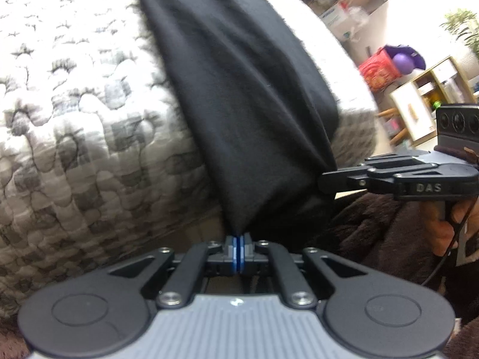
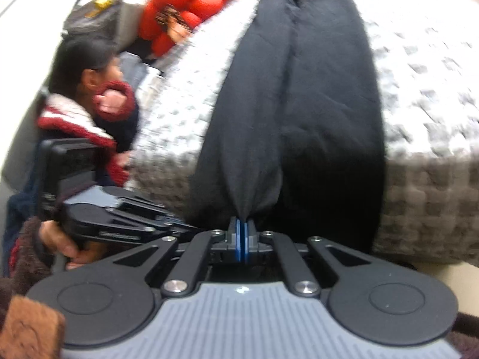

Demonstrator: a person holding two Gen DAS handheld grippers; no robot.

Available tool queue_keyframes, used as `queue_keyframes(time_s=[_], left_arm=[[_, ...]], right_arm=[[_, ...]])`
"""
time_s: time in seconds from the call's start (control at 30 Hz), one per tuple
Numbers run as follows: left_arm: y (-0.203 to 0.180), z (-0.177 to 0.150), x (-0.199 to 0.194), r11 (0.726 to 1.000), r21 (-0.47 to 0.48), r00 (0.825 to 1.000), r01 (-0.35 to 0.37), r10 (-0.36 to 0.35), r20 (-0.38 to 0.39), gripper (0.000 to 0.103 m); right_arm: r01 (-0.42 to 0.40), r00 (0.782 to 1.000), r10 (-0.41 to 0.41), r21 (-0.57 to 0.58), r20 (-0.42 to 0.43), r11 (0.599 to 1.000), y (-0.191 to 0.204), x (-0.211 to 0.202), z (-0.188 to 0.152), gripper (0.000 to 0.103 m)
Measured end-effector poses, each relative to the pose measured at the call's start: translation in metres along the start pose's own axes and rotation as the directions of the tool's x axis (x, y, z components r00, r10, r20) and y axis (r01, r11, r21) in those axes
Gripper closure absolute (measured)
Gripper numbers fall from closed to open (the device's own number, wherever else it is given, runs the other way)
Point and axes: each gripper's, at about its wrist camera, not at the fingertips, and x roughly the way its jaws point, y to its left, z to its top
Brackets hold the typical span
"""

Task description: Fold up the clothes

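a: left gripper (image 1: 239, 237): what state?
b: jaws pressed together, pinching a gathered edge of the black garment (image 1: 239, 95).

a: right gripper (image 2: 241, 220)?
b: likewise closed tight, with a bunched fold of the same cloth caught between its blue pads (image 2: 238, 239).

a: where does the garment lie?
b: stretched lengthwise over the grey-and-white quilted bedspread (image 1: 74, 113), its near end lifted off the bed edge and pulled into two peaks by the grippers.

a: other items?
b: a red plush toy (image 2: 182, 3) at the far end; a person in a red-trimmed top (image 2: 74, 119) beside the bed.
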Motion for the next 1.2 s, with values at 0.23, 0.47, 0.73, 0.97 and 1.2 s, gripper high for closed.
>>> queue_keyframes(time_s=[0.23,0.47,0.73,0.97,1.2], left_arm=[[-0.008,0.0,-0.006,0.996,0.045,0.997,-0.076,0.075,0.018,0.098],[-0.017,0.022,-0.039,0.993,0.1,0.98,-0.069,0.049,0.193,0.098],[-0.032,0.075,-0.036,0.965,0.217,0.947,-0.148,0.075,0.312,0.098],[-0.03,0.116,-0.006,0.946,0.315,0.966,-0.075,-0.01,0.259,0.101],[-0.032,0.122,0.01,0.935,0.355,0.97,-0.019,-0.069,0.234,0.102]], right_arm=[[0.122,0.985,-0.118,0.021,-0.123,0.992,-0.015,0.025,-0.002,0.089],[0.066,0.997,-0.064,-0.039,0.051,0.997,0.002,-0.019,0.019,0.089],[0.079,0.984,-0.057,-0.132,0.168,0.988,0.011,-0.026,0.047,0.089],[0.064,0.985,-0.046,-0.101,0.169,0.993,0.002,-0.013,0.056,0.089],[0.039,0.994,-0.031,-0.074,0.107,0.997,-0.004,-0.01,0.033,0.088]])
